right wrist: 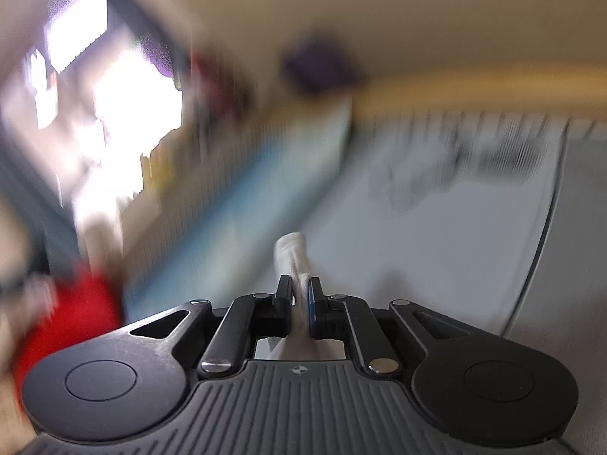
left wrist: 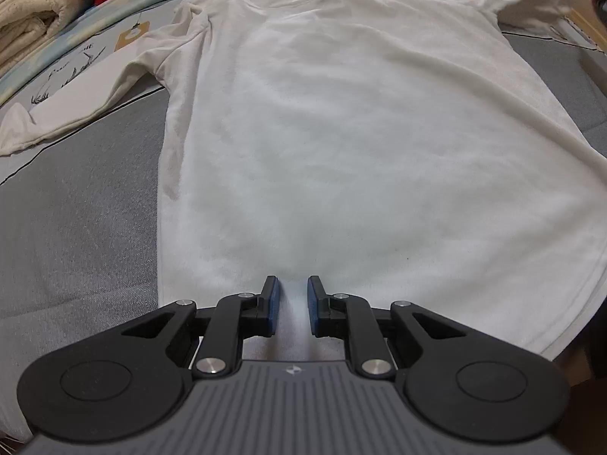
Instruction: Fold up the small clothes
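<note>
A white long-sleeved shirt [left wrist: 341, 132] is spread flat on the grey bed cover [left wrist: 76, 227]. The left gripper [left wrist: 292, 295] is held parted above its hem. The right gripper [right wrist: 299, 295] is clamped on a sleeve end [right wrist: 294, 254].

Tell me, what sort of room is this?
Probably a bedroom at home. A white shirt lies spread on a grey mattress, and folded cream blankets sit piled at the far left. The right wrist view is too blurred to add much.
</note>
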Tool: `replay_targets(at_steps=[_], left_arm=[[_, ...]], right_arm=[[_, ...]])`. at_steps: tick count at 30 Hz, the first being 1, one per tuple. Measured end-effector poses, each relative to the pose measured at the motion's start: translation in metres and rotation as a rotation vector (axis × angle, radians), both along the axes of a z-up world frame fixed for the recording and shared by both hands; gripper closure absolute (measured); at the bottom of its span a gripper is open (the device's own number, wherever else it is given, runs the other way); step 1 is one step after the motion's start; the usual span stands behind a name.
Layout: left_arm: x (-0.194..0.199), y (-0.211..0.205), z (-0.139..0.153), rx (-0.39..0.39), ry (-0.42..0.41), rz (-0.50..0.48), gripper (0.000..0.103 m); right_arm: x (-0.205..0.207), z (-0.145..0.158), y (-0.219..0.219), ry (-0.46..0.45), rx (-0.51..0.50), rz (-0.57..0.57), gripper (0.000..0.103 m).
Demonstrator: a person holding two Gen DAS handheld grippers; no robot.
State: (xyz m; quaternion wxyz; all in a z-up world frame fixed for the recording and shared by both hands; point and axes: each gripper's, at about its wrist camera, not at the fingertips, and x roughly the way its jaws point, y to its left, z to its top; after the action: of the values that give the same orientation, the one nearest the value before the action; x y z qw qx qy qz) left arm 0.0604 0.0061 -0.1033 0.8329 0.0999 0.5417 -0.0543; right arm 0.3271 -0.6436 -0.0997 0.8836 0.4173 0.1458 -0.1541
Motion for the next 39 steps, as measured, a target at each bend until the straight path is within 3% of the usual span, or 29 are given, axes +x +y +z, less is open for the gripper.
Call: replay_targets(at_steps=[2, 3, 5, 9, 11, 15, 18, 22, 23, 26, 27, 29, 31, 34, 36, 39], left_arm=[[0.000, 0.000, 0.000, -0.003, -0.001, -0.001, 0.086], [0.000, 0.001, 0.000, -0.003, -0.001, -0.002, 0.086], [-0.001, 0.001, 0.000, -0.006, -0.003, -0.007, 0.086], [-0.001, 0.001, 0.000, -0.006, -0.004, -0.007, 0.086], [-0.001, 0.000, 0.000, -0.004, -0.007, -0.007, 0.086], [-0.002, 0.000, 0.000, -0.002, -0.007, -0.009, 0.086], [-0.001, 0.000, 0.001, 0.000, -0.004, -0.011, 0.086], [0.000, 0.000, 0.001, -0.001, -0.003, -0.009, 0.086], [0.000, 0.001, 0.001, -0.002, -0.003, -0.009, 0.086], [0.001, 0.001, 0.001, 0.000, -0.002, -0.007, 0.086], [0.001, 0.000, 0.001, 0.001, -0.002, -0.007, 0.086], [0.001, 0.000, 0.001, 0.005, -0.003, -0.009, 0.086], [0.002, 0.000, 0.001, 0.007, -0.004, -0.010, 0.086], [0.001, -0.001, 0.001, 0.006, -0.004, -0.009, 0.086], [0.001, -0.001, 0.001, 0.006, -0.006, -0.011, 0.086], [0.001, 0.000, 0.002, -0.001, -0.006, -0.009, 0.086]], right_arm=[[-0.028, 0.014, -0.011, -0.103, 0.002, -0.131, 0.097], [-0.035, 0.014, -0.015, -0.094, -0.011, -0.162, 0.097], [-0.038, -0.004, -0.025, 0.035, -0.021, -0.193, 0.097], [-0.050, -0.078, -0.043, 0.336, 0.167, -0.258, 0.097], [-0.060, -0.093, -0.048, 0.354, 0.215, -0.289, 0.097], [-0.060, -0.081, -0.050, 0.286, 0.161, -0.268, 0.100], [-0.069, -0.062, -0.062, 0.246, 0.091, -0.353, 0.100], [-0.070, -0.082, -0.075, 0.503, 0.111, -0.415, 0.100], [-0.072, -0.086, -0.073, 0.523, 0.096, -0.421, 0.101], [-0.072, -0.062, -0.053, 0.622, -0.079, -0.532, 0.088], [-0.071, -0.052, -0.044, 0.592, -0.112, -0.537, 0.087], [-0.060, -0.037, -0.023, 0.508, -0.153, -0.433, 0.087], [-0.042, -0.027, 0.000, 0.407, -0.153, -0.260, 0.087], [-0.002, -0.023, 0.047, 0.305, -0.113, 0.172, 0.087], [0.018, -0.029, 0.077, 0.307, -0.104, 0.370, 0.087], [0.040, -0.054, 0.115, 0.437, -0.081, 0.579, 0.087]])
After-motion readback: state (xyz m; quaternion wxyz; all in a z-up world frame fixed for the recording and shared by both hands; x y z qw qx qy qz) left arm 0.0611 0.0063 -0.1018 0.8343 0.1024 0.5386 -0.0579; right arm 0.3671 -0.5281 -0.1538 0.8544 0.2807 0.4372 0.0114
